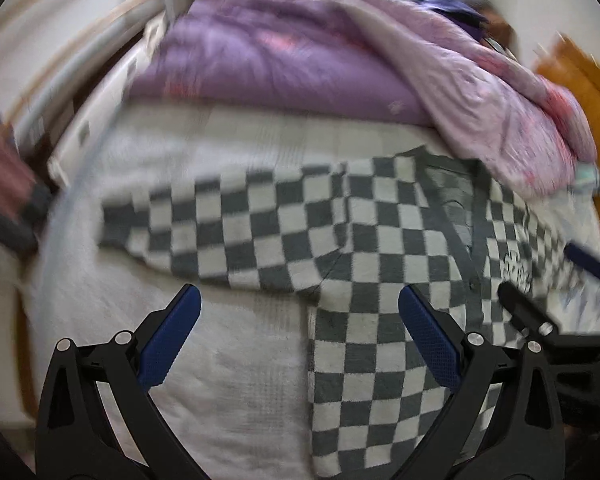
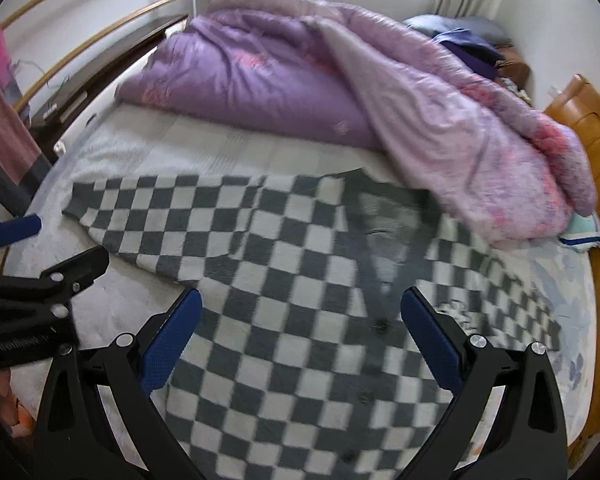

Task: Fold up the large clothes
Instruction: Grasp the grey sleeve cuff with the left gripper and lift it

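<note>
A grey-and-white checkered cardigan (image 1: pixel 364 248) lies spread flat on the bed, one sleeve stretched out to the left; it also shows in the right wrist view (image 2: pixel 300 280). My left gripper (image 1: pixel 300 308) is open and empty, hovering above the cardigan's left side near the sleeve seam. My right gripper (image 2: pixel 300 312) is open and empty above the cardigan's buttoned front. The left gripper shows at the left edge of the right wrist view (image 2: pixel 28 248); the right gripper shows at the right edge of the left wrist view (image 1: pixel 548 280).
A bunched purple-and-pink quilt (image 2: pixel 340 80) lies across the far half of the bed (image 1: pixel 220 360), its edge overlapping the cardigan's collar. An orange wooden headboard (image 2: pixel 592 160) stands at the right. A dark bench (image 2: pixel 100 64) and pink towel (image 2: pixel 4 100) are at the left.
</note>
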A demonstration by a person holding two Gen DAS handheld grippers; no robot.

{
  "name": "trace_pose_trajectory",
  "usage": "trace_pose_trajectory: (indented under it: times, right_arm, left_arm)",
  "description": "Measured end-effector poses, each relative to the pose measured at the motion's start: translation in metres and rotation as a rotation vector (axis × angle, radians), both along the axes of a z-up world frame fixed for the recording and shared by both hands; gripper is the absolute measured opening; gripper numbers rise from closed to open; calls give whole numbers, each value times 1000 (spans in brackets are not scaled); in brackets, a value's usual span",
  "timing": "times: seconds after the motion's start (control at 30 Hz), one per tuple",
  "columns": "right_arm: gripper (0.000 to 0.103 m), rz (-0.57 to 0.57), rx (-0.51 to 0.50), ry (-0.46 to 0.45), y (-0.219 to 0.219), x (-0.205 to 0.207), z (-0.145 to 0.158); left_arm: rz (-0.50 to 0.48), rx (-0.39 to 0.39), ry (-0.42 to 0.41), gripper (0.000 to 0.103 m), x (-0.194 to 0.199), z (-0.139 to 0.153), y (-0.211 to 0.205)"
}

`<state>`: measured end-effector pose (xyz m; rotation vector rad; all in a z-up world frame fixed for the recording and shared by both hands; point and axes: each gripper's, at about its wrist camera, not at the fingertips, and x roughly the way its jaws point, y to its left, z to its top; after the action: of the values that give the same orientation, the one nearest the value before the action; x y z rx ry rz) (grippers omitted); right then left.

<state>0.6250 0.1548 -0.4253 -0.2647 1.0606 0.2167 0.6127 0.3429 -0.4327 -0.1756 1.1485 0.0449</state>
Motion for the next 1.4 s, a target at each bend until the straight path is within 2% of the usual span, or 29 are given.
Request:
trace_pose_trajectory:
  times: [0.07, 0.17, 0.3, 0.37, 0.4, 0.43, 0.47, 0.5, 0.57, 0.6, 0.67, 0.73, 0.77, 0.8, 0.83, 0.87, 0.93, 1.03, 1.13, 1.3, 1.37, 1.4]
  right_arm:
    - [95, 24, -15, 3, 22, 10, -27]
    - [95, 43, -6, 5, 44, 22, -60]
    - [92, 44, 43, 10, 60, 41, -91]
    - [68, 38, 56, 57, 67, 53, -111]
    - [62, 32, 70, 84, 70, 59, -120]
    - [48, 26, 90, 107, 71, 63, -128]
    - [30, 19, 116, 130, 72, 68, -138]
    - [24, 14, 122, 145, 74, 72, -145]
    - [16, 17, 171, 188, 78, 77, -159]
    - [14, 17, 195, 204, 80, 77, -164]
    - [6, 12, 205, 239, 84, 81, -178]
    - [4, 9, 224, 279, 85, 82, -190]
    - [3, -2, 207, 300, 86, 82, -200]
    - [3, -10, 208, 325, 85, 82, -208]
    - [3, -24, 229, 358, 82, 82, -218]
    - [2, -30, 243, 360, 81, 81, -220]
    - [0, -43, 263, 376, 79, 84, -225]
    - [0, -48, 274, 402, 80, 91, -231]
    - [0, -38, 296, 420, 79, 94, -233]
    - [0, -17, 315, 435, 59, 93, -231]
    - [0, -21, 362, 461, 44, 98, -222]
    - [0, -34, 433, 473, 31, 99, -215]
  left_arm:
    - [93, -109, 10, 98, 7, -28, 42]
    - [225, -195, 29, 98, 12, -67, 100]
    - [350, -177, 54, 98, 18, -115, 165]
    - [413, -159, 74, 98, 22, -139, 198]
    - [444, -162, 73, 98, 23, -148, 214]
    - [466, -168, 63, 98, 23, -153, 224]
    - [500, -166, 49, 98, 23, -160, 238]
    - [520, -152, 45, 98, 25, -165, 247]
    - [541, -144, 49, 89, 31, -175, 260]
    - [544, -150, 51, 79, 34, -178, 265]
    - [557, -141, 63, 68, 39, -187, 274]
    - [562, -137, 91, 48, 42, -198, 279]
    - [572, -148, 108, 47, 43, -205, 283]
    - [580, -155, 112, 40, 44, -208, 284]
    - [589, -157, 112, 27, 43, -211, 287]
    - [593, -157, 110, 22, 43, -214, 289]
    - [585, -165, 93, 11, 43, -214, 291]
    - [571, -136, 69, 10, 41, -201, 284]
    - [561, -112, -8, 10, 36, -170, 275]
    - [524, -51, -77, 9, 35, -122, 246]
    - [478, -12, -126, 9, 36, -93, 223]
    - [443, 6, -157, 9, 38, -75, 206]
